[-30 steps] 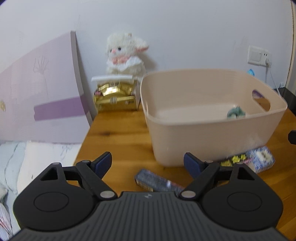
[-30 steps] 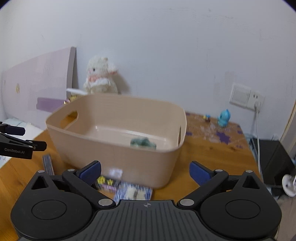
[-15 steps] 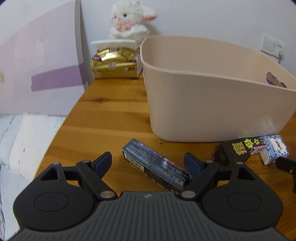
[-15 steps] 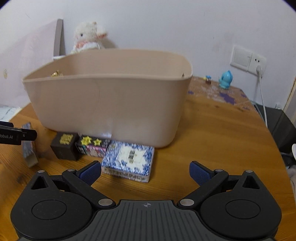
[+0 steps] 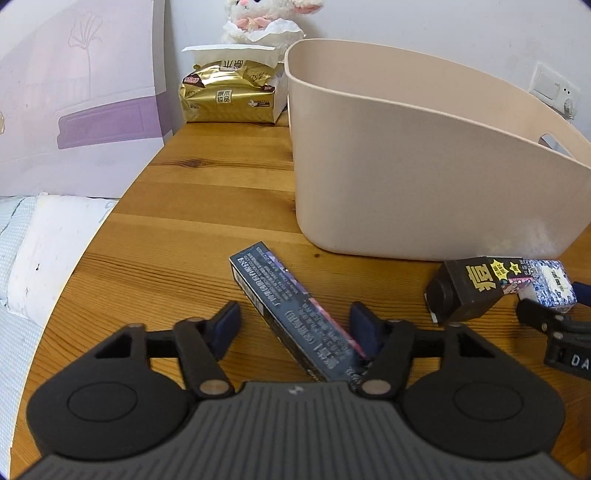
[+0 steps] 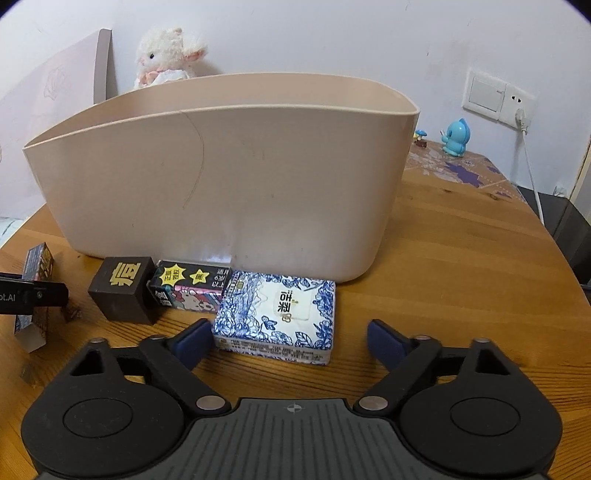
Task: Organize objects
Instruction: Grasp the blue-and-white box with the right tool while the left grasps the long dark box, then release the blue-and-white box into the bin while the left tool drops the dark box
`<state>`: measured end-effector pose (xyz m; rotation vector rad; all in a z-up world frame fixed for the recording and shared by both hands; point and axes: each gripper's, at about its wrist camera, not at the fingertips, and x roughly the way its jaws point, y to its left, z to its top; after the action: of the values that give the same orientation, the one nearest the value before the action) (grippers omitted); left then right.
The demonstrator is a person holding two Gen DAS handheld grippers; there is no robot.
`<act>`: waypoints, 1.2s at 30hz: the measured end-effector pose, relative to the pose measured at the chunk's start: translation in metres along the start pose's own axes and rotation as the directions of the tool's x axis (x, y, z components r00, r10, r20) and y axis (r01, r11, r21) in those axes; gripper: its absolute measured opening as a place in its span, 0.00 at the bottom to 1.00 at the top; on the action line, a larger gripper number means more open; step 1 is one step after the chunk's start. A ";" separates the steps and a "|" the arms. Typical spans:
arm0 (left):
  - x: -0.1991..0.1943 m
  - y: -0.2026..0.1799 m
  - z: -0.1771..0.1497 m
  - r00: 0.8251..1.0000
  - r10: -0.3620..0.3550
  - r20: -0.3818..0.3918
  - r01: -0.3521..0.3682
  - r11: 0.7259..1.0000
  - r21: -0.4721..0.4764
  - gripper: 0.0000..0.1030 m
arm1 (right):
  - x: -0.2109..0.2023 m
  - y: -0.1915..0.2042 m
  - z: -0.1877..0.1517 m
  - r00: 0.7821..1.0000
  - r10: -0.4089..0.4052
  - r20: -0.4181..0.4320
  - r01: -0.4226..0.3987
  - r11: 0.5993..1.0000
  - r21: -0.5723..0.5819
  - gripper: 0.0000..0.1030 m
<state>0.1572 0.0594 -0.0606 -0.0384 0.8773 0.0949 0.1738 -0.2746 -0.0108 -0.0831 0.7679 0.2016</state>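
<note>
A beige plastic bin (image 5: 424,173) stands on the wooden table (image 5: 207,206); it also shows in the right wrist view (image 6: 221,177). My left gripper (image 5: 295,325) is open, its jaws either side of a long dark box (image 5: 291,314) lying flat; the right pad touches the box. My right gripper (image 6: 286,341) is open just before a blue-and-white tissue pack (image 6: 280,314), its left pad at the pack's corner. A dark brown box (image 6: 123,288) and a black star-printed box (image 6: 192,286) lie beside the pack against the bin.
A gold tissue pack (image 5: 229,92) and a white plush lamb (image 5: 266,18) sit at the back left by a pink-purple board (image 5: 74,110). A blue toy (image 6: 456,136), a wall socket (image 6: 495,96) and its cable (image 6: 532,177) are at the back right. The table edge curves on the left.
Both grippers moved down and forward toward the table. The long dark box now lies between my left jaws, and the tissue pack is closer to my right jaws.
</note>
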 end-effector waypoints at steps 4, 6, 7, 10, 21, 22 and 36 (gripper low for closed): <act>-0.008 -0.001 -0.002 1.000 -0.019 -0.012 0.019 1.000 0.005 0.25 | -0.004 0.001 0.001 1.000 0.003 0.000 -0.003 1.000 -0.003 0.58; -0.010 -0.001 -0.003 0.999 -0.033 -0.020 0.033 0.999 0.005 0.25 | -0.008 0.004 0.000 1.000 -0.011 -0.004 0.010 1.000 -0.014 0.58; -0.012 -0.002 -0.005 0.999 -0.040 -0.019 0.040 0.999 0.008 0.24 | -0.009 0.004 -0.001 1.000 -0.010 -0.001 0.010 1.000 -0.022 0.58; -0.016 -0.002 -0.011 0.998 -0.055 -0.017 0.055 0.998 0.014 0.24 | -0.015 0.005 -0.006 1.000 -0.008 0.004 0.008 1.000 -0.029 0.58; -0.045 0.000 -0.020 0.996 -0.084 0.027 0.081 0.994 0.077 0.24 | -0.054 -0.007 -0.011 0.998 0.051 0.038 -0.050 0.998 -0.025 0.58; -0.049 0.000 -0.020 0.996 -0.086 0.035 0.082 0.993 0.085 0.24 | -0.058 -0.008 -0.010 0.997 0.057 0.045 -0.056 0.998 -0.026 0.58; -0.108 -0.011 0.011 0.969 -0.137 0.207 0.107 0.983 0.151 0.24 | -0.127 -0.015 0.042 0.967 0.094 0.237 -0.082 0.995 -0.058 0.58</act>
<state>0.0982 0.0422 0.0290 0.0467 0.6593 -0.0770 0.1164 -0.3021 0.1077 -0.0687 0.5257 0.3090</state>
